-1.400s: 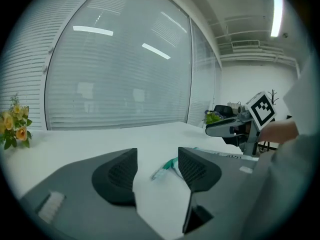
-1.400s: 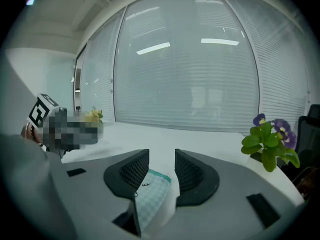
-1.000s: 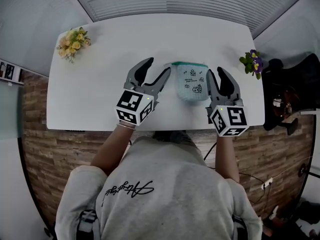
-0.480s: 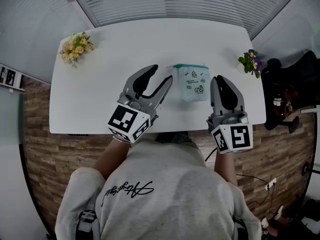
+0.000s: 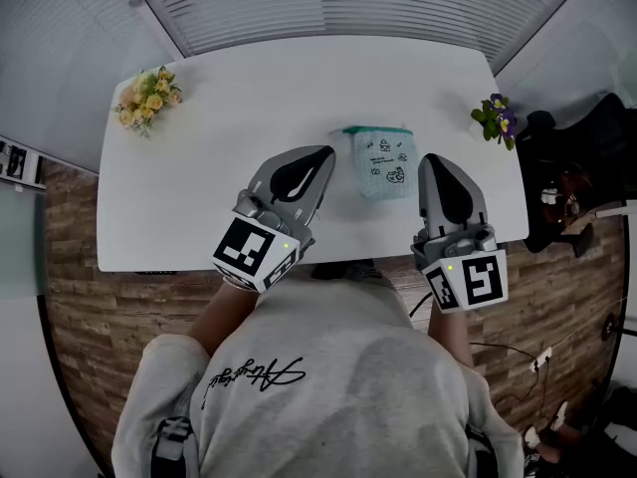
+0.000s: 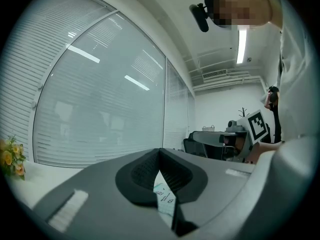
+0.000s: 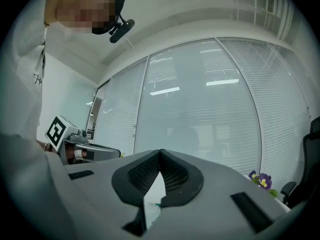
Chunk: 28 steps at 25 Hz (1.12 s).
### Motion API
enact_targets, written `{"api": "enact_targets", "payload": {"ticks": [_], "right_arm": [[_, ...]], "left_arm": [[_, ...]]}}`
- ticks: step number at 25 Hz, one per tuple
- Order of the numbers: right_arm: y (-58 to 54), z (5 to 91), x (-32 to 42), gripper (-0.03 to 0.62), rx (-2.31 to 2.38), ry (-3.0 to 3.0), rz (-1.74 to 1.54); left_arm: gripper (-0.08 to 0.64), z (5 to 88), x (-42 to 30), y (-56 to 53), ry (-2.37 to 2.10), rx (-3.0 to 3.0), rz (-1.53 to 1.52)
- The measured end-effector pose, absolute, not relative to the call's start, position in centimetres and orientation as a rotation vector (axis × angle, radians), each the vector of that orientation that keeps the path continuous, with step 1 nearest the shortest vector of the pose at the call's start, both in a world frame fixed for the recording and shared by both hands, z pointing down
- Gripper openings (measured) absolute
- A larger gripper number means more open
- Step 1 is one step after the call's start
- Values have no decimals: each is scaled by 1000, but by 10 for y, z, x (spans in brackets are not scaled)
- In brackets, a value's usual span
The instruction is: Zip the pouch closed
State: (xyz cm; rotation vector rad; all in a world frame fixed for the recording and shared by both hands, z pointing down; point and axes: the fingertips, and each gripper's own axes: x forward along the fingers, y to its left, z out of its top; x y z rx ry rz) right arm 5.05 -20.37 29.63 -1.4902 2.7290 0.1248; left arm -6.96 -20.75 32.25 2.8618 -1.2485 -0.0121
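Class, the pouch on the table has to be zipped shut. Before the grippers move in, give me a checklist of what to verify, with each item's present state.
1. The pouch lies on the table, between the two grippers: ok.
2. The left gripper is empty: ok; its jaws have just closed on nothing.
3. The right gripper is empty: ok; its jaws have also just closed on nothing.
4. Jaws open for a grasp: not ok; both are shut.
5. The teal zip edge is in view at the pouch's far side: ok.
6. Zip pull located, zip open or shut: cannot tell.
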Motion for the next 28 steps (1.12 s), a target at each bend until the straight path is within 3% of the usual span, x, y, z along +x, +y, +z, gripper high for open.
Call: {"api": "enact_targets", "payload": {"ticks": [28], "right_arm": [[-189, 300, 50, 2, -1526, 2727, 110]], "left_arm": [[0, 309, -52, -190, -1080, 2911, -105]]}}
